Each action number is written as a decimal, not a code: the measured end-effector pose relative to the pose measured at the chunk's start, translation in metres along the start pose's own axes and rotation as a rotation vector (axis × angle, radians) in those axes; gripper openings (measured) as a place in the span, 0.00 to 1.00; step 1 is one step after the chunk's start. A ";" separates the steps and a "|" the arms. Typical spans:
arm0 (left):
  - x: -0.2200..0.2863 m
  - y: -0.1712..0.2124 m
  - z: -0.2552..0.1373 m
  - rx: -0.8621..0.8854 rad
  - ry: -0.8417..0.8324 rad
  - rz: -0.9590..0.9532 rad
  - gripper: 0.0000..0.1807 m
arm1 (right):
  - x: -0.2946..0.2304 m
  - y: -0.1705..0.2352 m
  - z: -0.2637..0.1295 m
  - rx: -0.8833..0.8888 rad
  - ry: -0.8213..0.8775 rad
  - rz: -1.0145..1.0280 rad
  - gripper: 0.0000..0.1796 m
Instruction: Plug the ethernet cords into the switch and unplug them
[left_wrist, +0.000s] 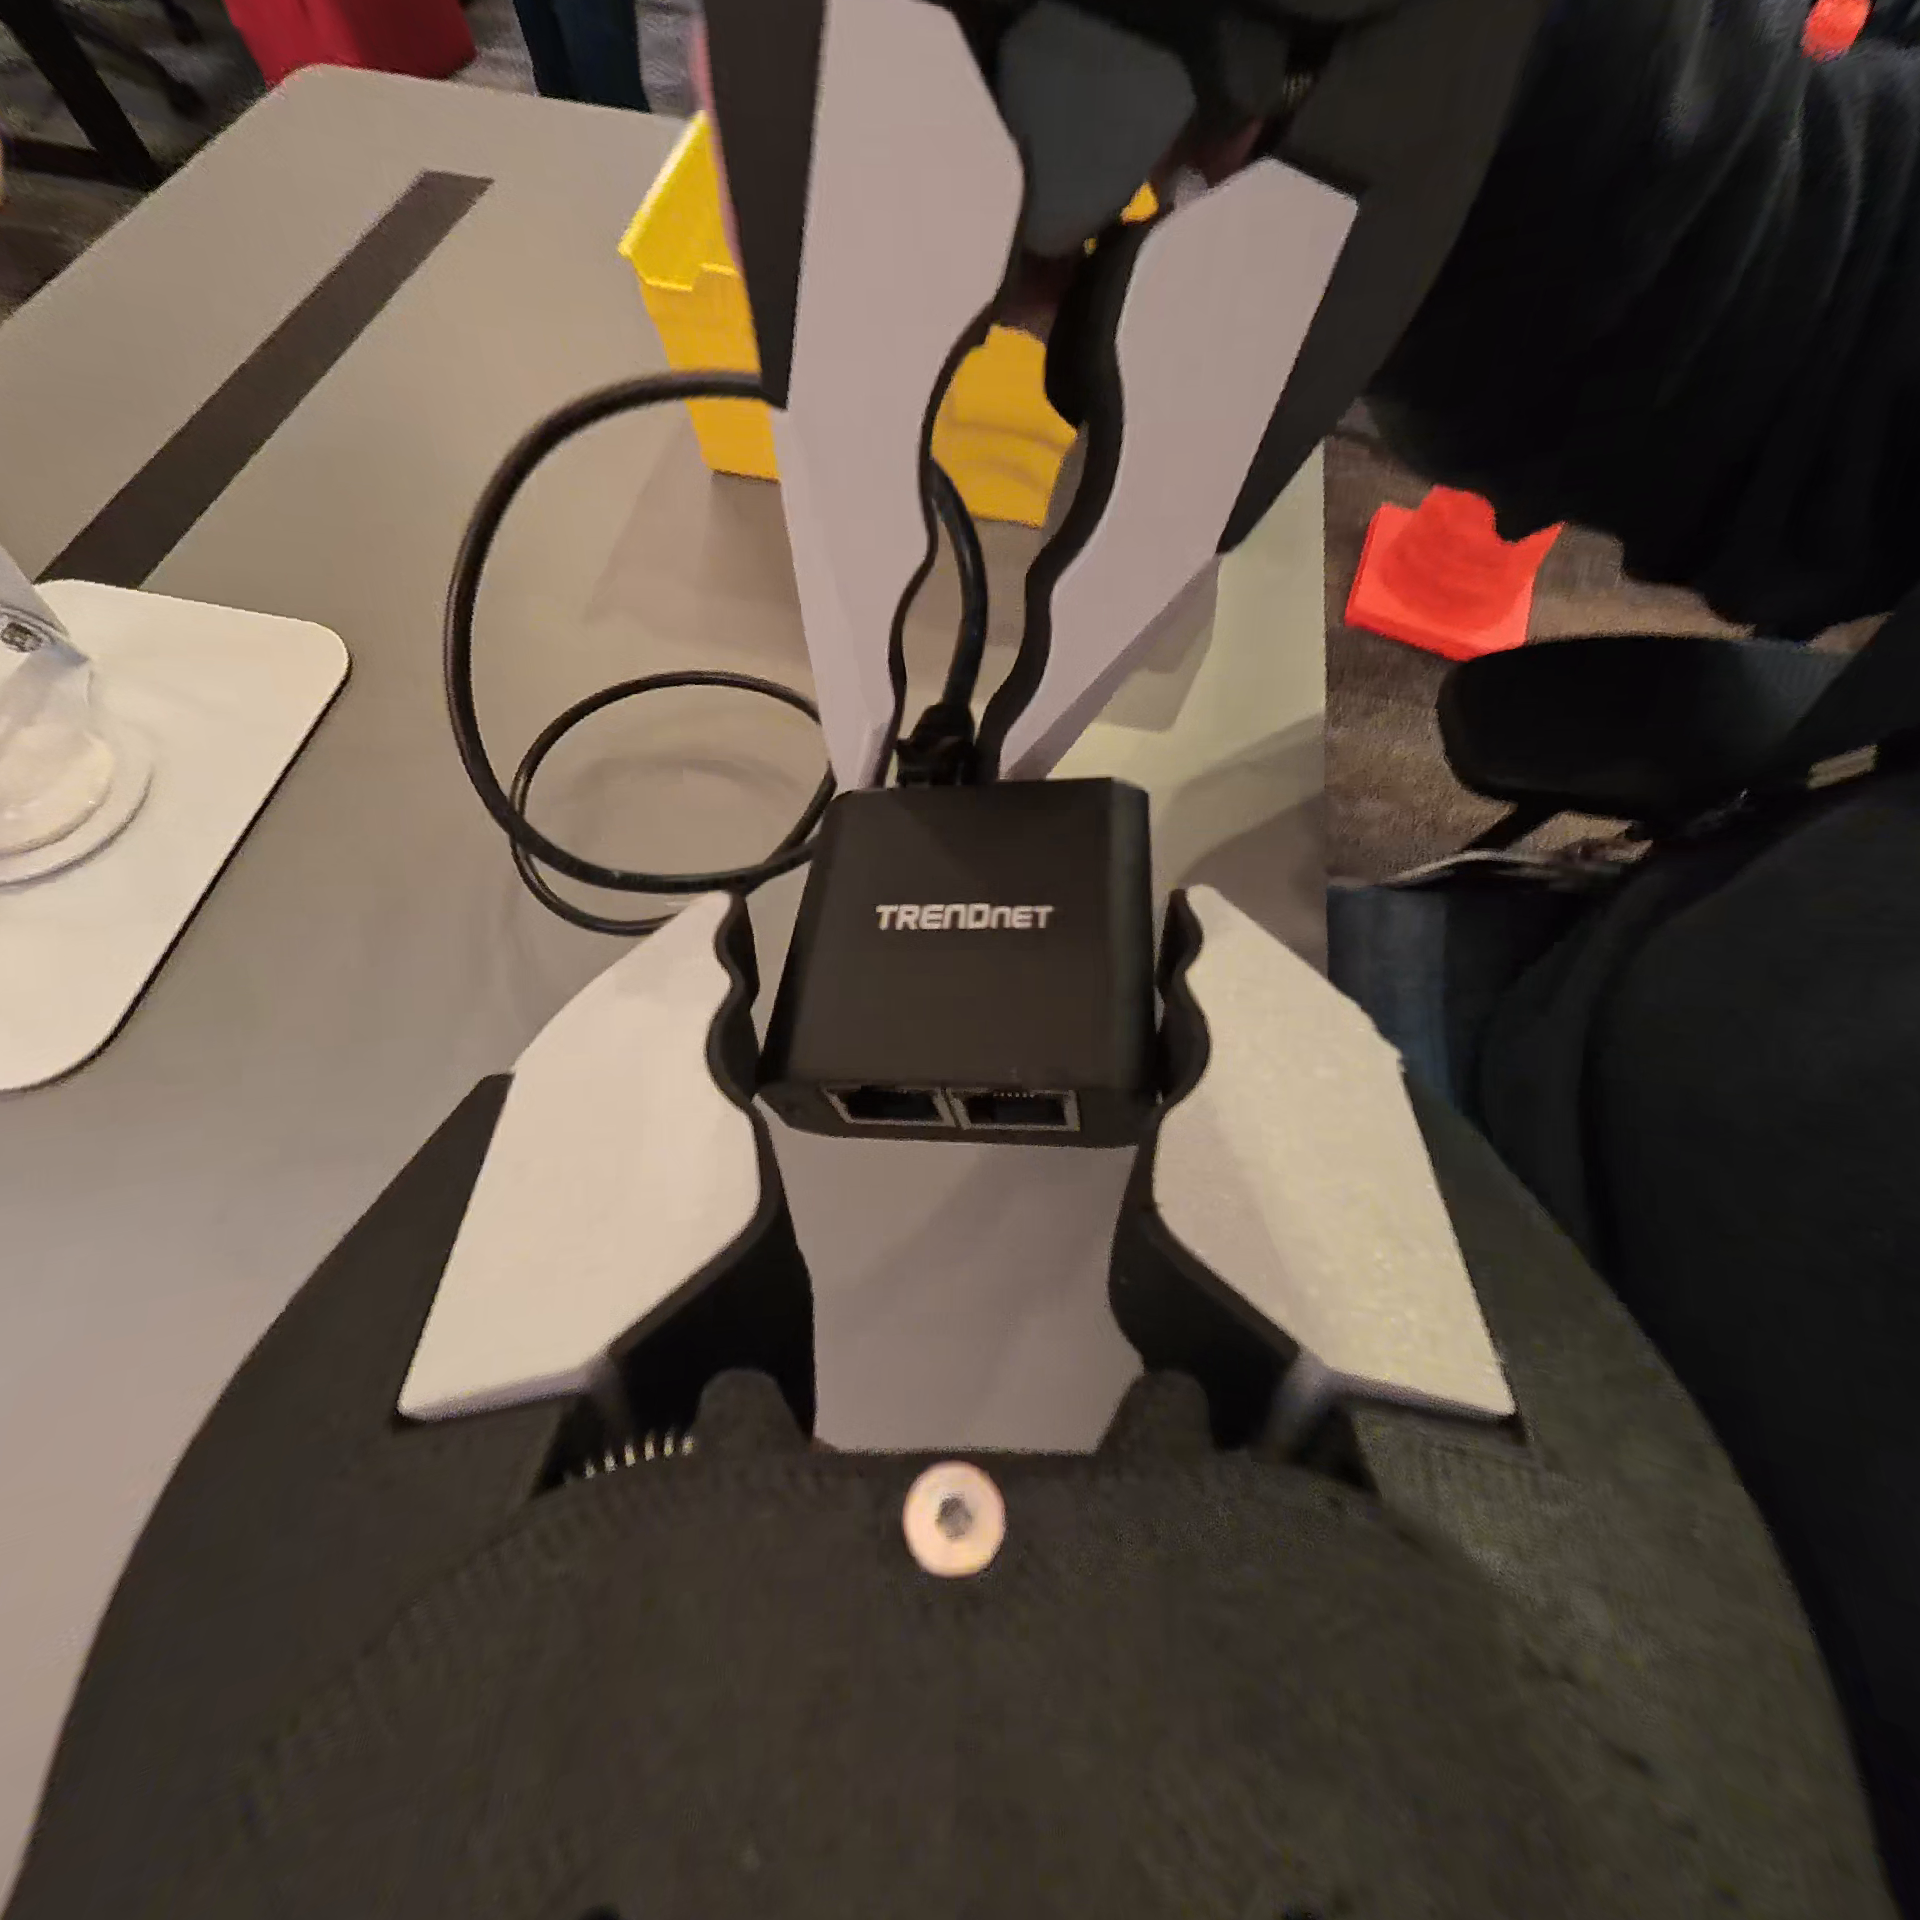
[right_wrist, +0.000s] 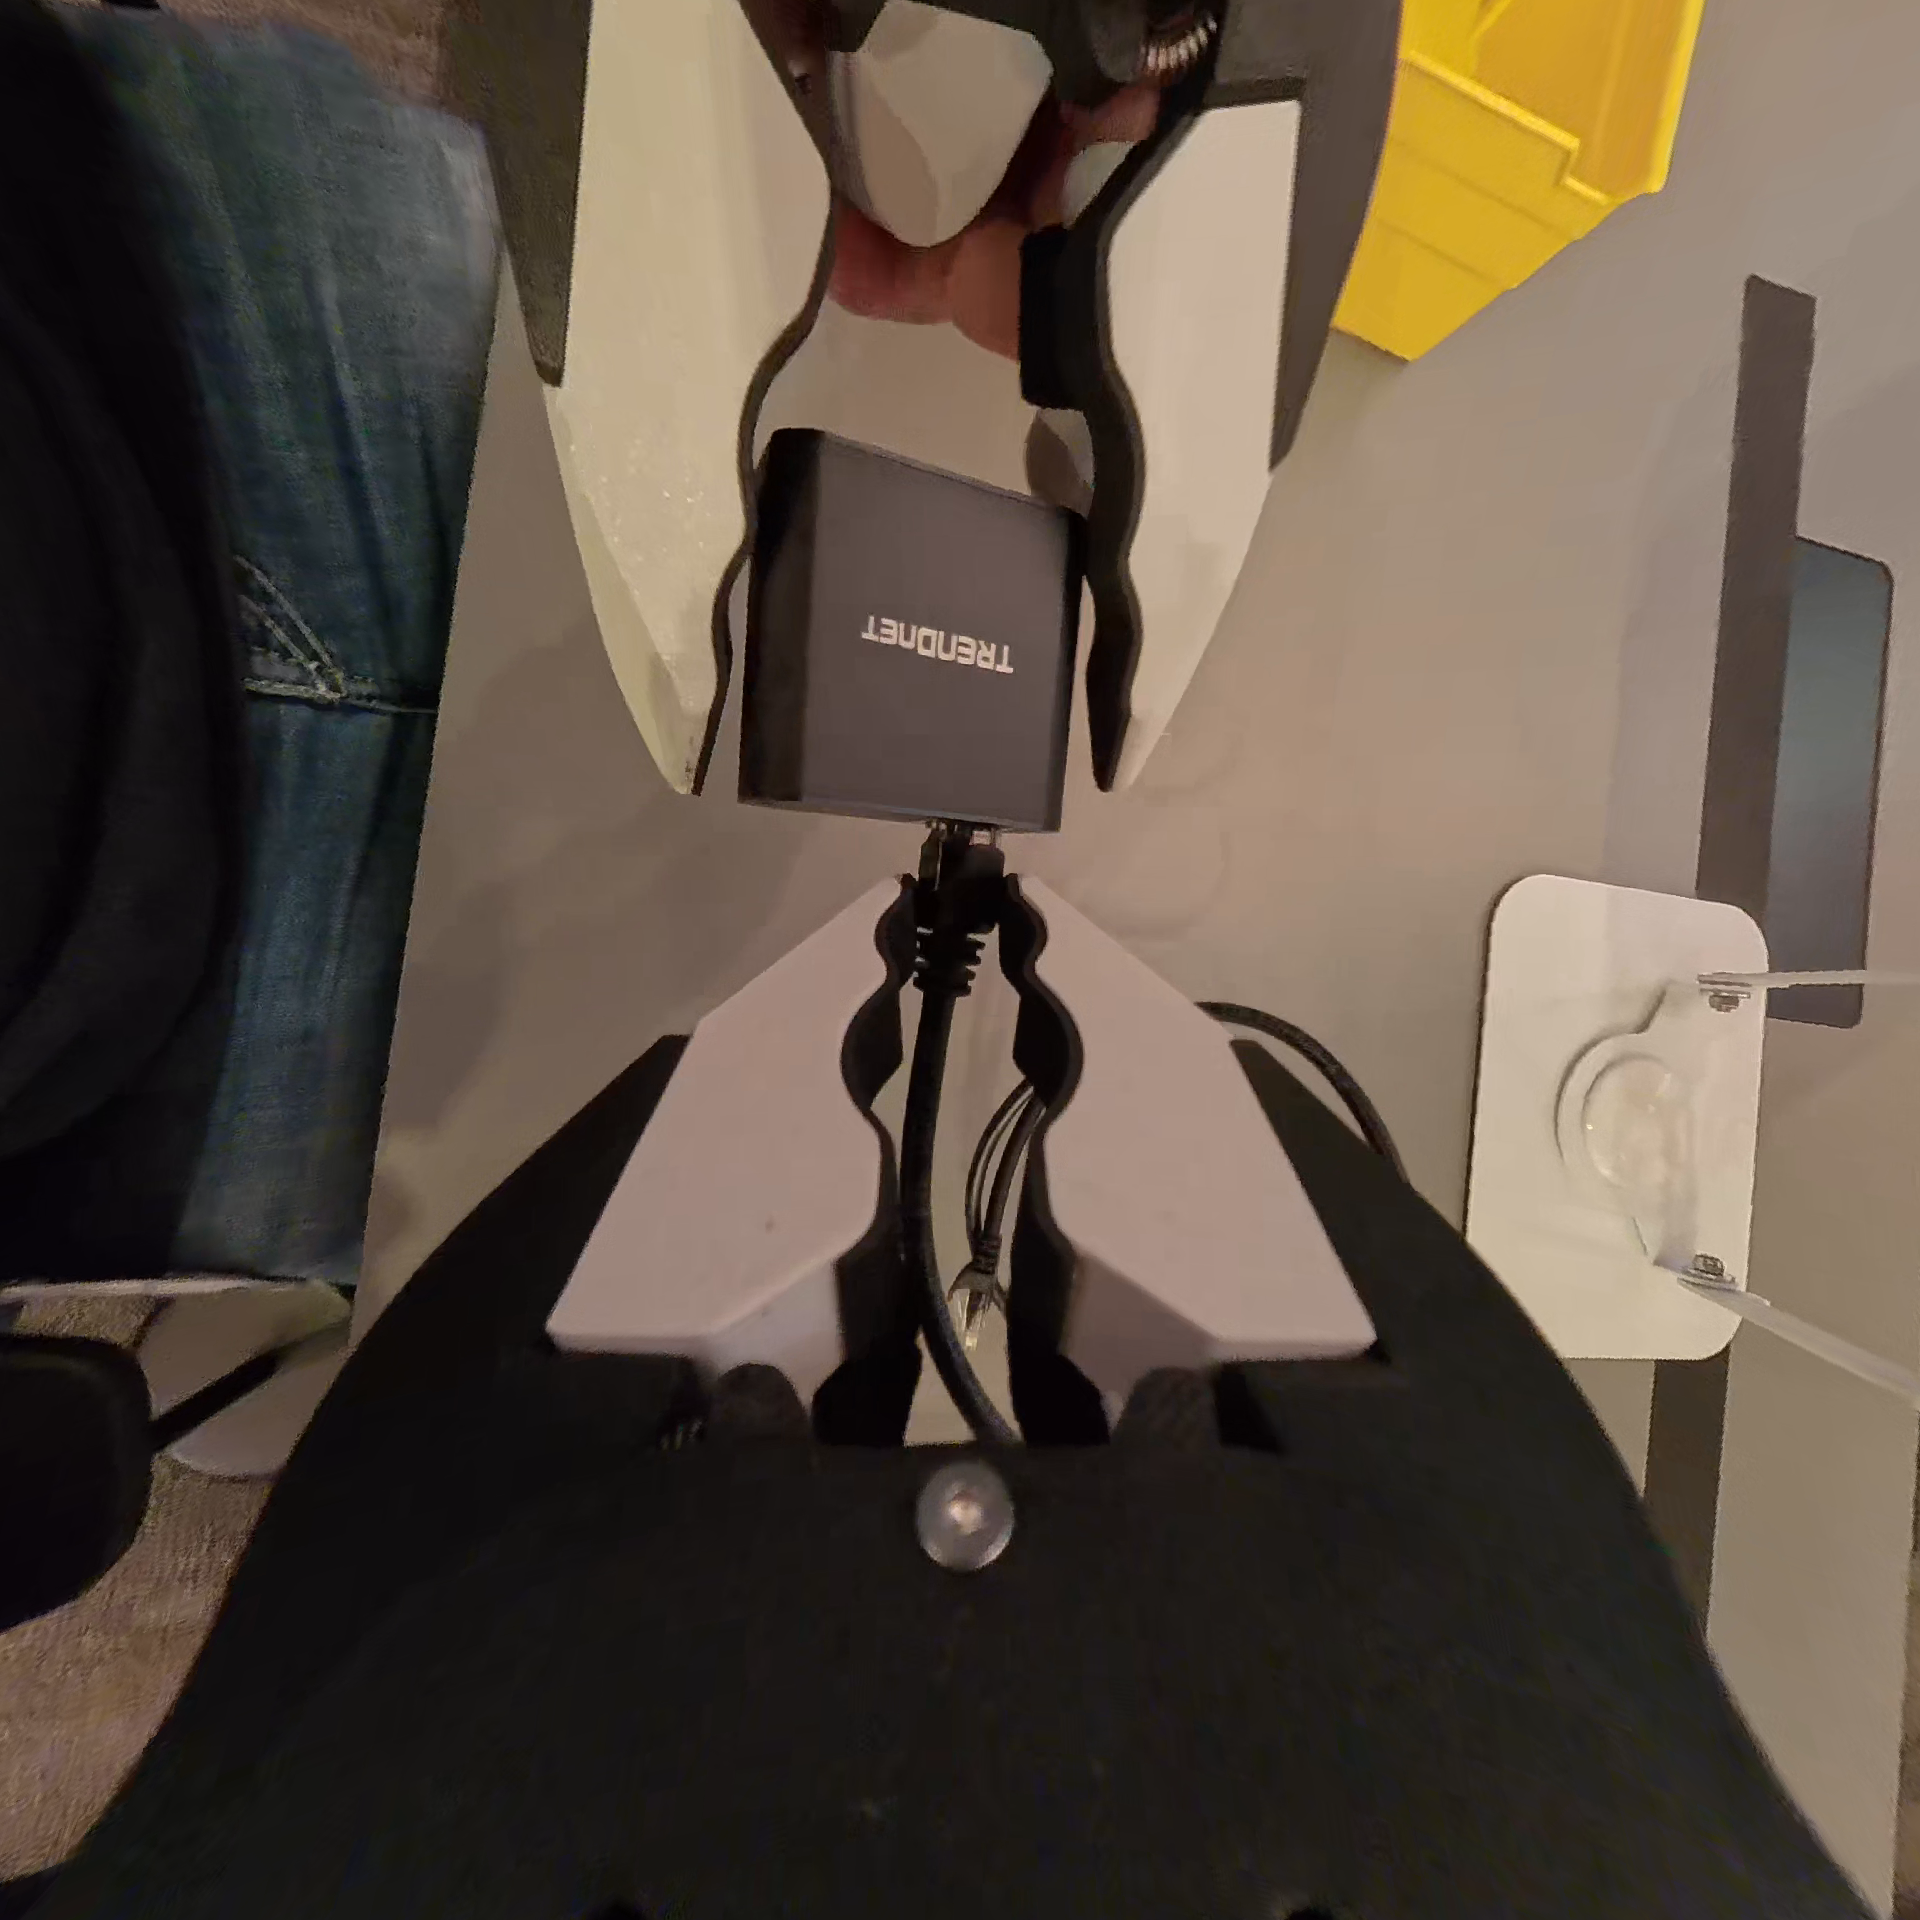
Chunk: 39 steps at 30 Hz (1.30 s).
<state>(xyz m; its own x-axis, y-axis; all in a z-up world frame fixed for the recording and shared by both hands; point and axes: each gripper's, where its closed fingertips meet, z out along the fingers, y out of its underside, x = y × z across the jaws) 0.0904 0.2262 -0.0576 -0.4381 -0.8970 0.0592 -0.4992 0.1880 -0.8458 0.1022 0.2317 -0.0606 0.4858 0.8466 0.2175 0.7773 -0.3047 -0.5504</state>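
The black switch (left_wrist: 961, 935) is clamped by its sides between my left gripper's (left_wrist: 956, 940) fingers, a little above the grey table (left_wrist: 312, 1091). Two empty ports (left_wrist: 956, 1107) face the left wrist camera. My right gripper (right_wrist: 961, 888) is shut on the ribbed boot of a black ethernet plug (right_wrist: 951, 940), whose tip sits in the switch's (right_wrist: 904, 644) opposite side. The black cord (left_wrist: 488, 623) loops over the table to the left. A second loose plug with a clear tip (right_wrist: 977, 1299) lies under my right gripper.
A yellow bin (left_wrist: 707, 343) stands behind the grippers. A white plate with a clear stand (right_wrist: 1621, 1112) and a dark tablet (right_wrist: 1829, 779) lie to one side. A red bin (left_wrist: 1455, 582) is on the floor. A person's jeans (right_wrist: 312, 623) are by the table edge.
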 end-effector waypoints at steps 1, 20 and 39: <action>-0.002 -0.002 -0.001 0.017 0.004 -0.029 0.41 | 0.004 -0.001 -0.001 0.019 0.021 0.007 0.08; -0.009 -0.029 -0.008 0.281 0.053 -0.264 0.38 | 0.005 -0.007 0.019 0.267 0.555 -0.003 0.22; -0.014 -0.021 -0.010 0.075 -0.235 0.208 0.42 | 0.016 0.000 -0.011 0.152 0.587 -0.193 0.08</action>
<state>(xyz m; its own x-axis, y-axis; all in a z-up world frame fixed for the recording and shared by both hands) 0.0993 0.2386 -0.0352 -0.3363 -0.9118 -0.2357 -0.3563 0.3549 -0.8643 0.1144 0.2402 -0.0487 0.5142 0.4863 0.7065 0.8284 -0.0680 -0.5560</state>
